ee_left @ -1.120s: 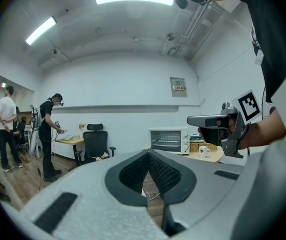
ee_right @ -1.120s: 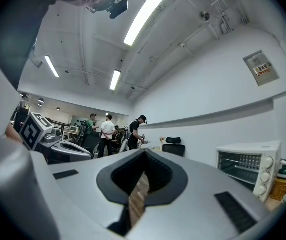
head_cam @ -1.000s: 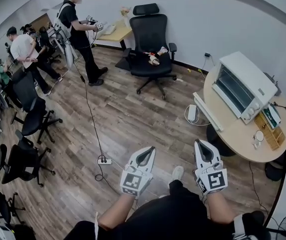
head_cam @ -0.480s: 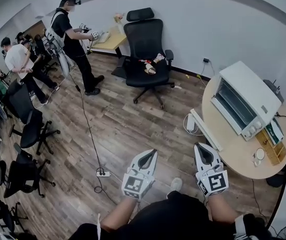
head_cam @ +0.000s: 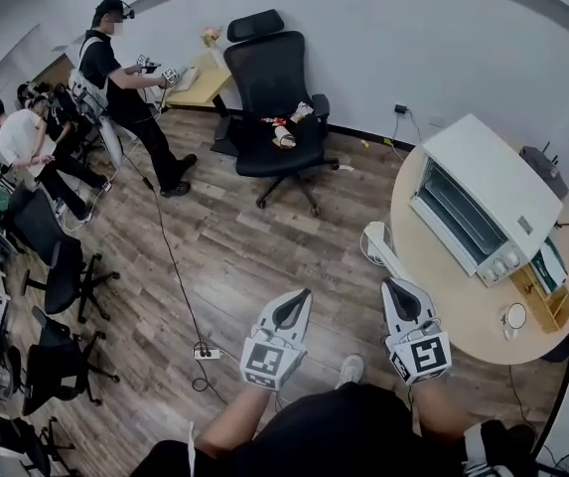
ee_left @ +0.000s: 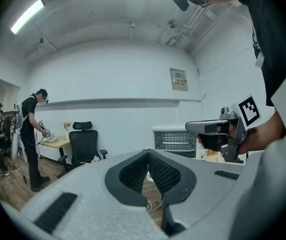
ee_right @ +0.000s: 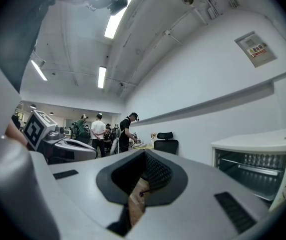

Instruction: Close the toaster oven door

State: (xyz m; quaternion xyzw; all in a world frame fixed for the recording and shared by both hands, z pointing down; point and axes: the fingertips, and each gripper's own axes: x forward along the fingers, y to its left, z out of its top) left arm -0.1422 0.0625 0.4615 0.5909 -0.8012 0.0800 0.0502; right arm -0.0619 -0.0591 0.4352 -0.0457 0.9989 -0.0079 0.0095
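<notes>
The white toaster oven (head_cam: 478,192) stands on a round wooden table (head_cam: 463,311) at the right of the head view. Its door (head_cam: 388,251) lies folded down toward the table's left edge, so the rack inside shows. My left gripper (head_cam: 304,294) and right gripper (head_cam: 391,284) are held side by side in front of me, both shut and empty, short of the table. In the left gripper view the oven (ee_left: 172,139) is ahead, beyond the shut gripper (ee_left: 147,153). The right gripper (ee_right: 143,153) has the open oven (ee_right: 255,169) at its right.
A black office chair (head_cam: 279,97) stands by the far wall. A power strip (head_cam: 205,353) and its cable lie on the wood floor at my left. A person (head_cam: 115,78) stands at the back left, with more chairs (head_cam: 56,266) nearby. A wooden organizer (head_cam: 542,286) sits behind the oven.
Both grippers have travelled level toward the table, still shut. The oven and table have come nearer and lie more to the centre of the head view.
</notes>
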